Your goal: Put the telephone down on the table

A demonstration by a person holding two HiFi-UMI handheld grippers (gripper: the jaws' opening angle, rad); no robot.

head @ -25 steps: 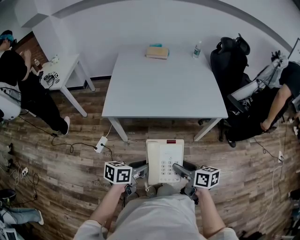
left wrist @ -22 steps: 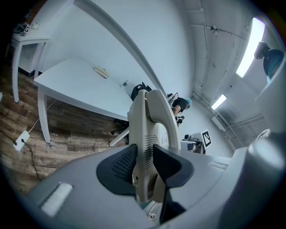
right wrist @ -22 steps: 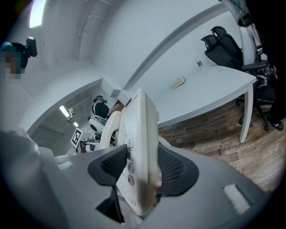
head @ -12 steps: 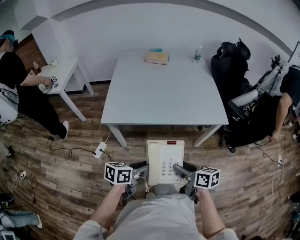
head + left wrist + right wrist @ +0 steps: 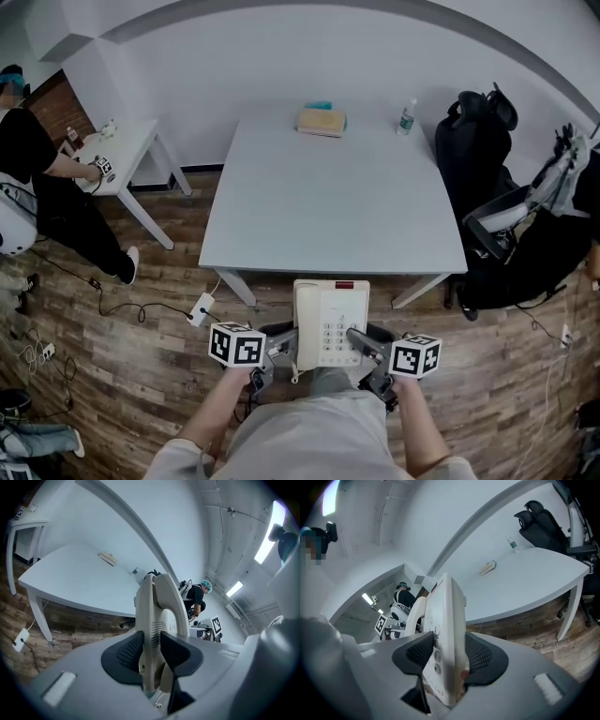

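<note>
Telephone [image 5: 330,323] is held level above the floor [image 5: 141,361], just short of the worktop's [image 5: 328,197] near edge | left gripper [image 5: 282,349] jaws are clamped on its left edge, right gripper [image 5: 360,341] jaws on its right edge | risk: it may be dropped short if released before the worktop is reached.

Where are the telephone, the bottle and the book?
telephone [image 5: 330,317]: head view, its front face.
bottle [image 5: 406,117]: head view, its body.
book [image 5: 322,122]: head view, top cover.

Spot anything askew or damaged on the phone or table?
Nothing stands out. The telephone is level, clamped between left gripper and right gripper, short of the table; book and bottle sit at its far edge.
</note>
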